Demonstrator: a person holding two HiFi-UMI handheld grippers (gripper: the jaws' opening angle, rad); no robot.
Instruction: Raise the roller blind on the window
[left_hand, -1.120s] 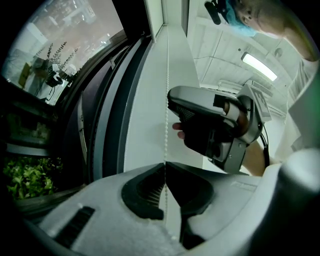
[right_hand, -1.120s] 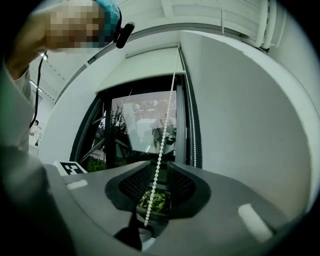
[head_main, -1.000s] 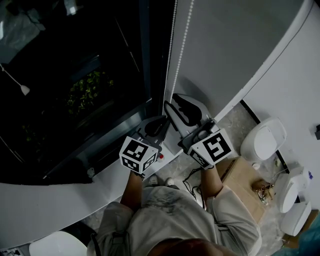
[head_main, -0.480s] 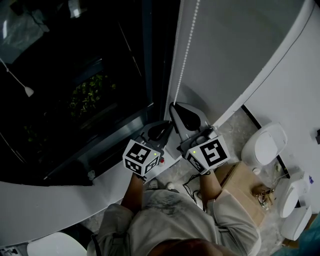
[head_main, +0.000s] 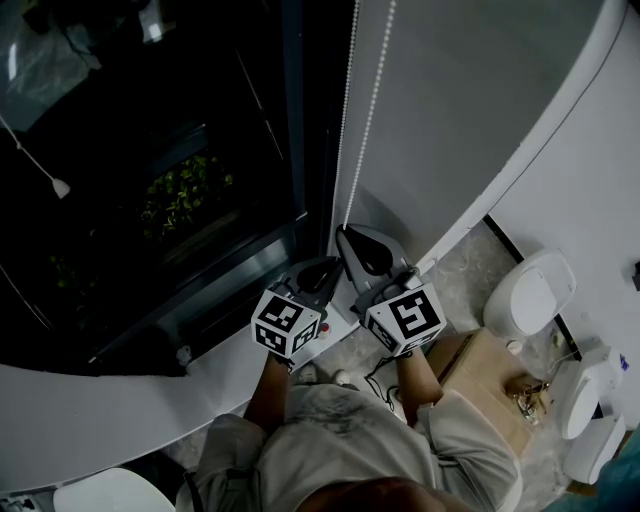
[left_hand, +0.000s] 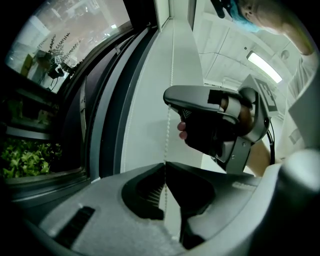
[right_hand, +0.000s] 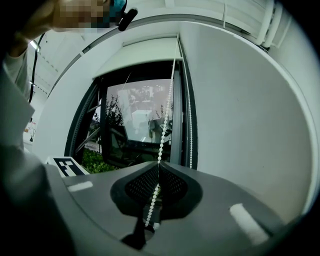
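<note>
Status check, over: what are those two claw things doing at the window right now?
Left gripper shut on bead chain. Right gripper shut on same chain, above. Roller blind sits near window top. Nothing blocking the chain.

In the head view the bead chain (head_main: 358, 120) runs off the top edge, so its upper end is out of frame. Its lower run is hidden behind the right hand-held gripper (head_main: 352, 240). The marker cubes (head_main: 404, 317) cover both hands, and from above the jaw tips of the left hand-held gripper (head_main: 325, 268) cannot be made out. The person (head_main: 340, 440) is cut off by the bottom edge. The small items (head_main: 527, 388) on the cardboard box (head_main: 480, 365) are too small to tell. In the left gripper view the chain's lower part sinks behind the gripper's own body.
</note>
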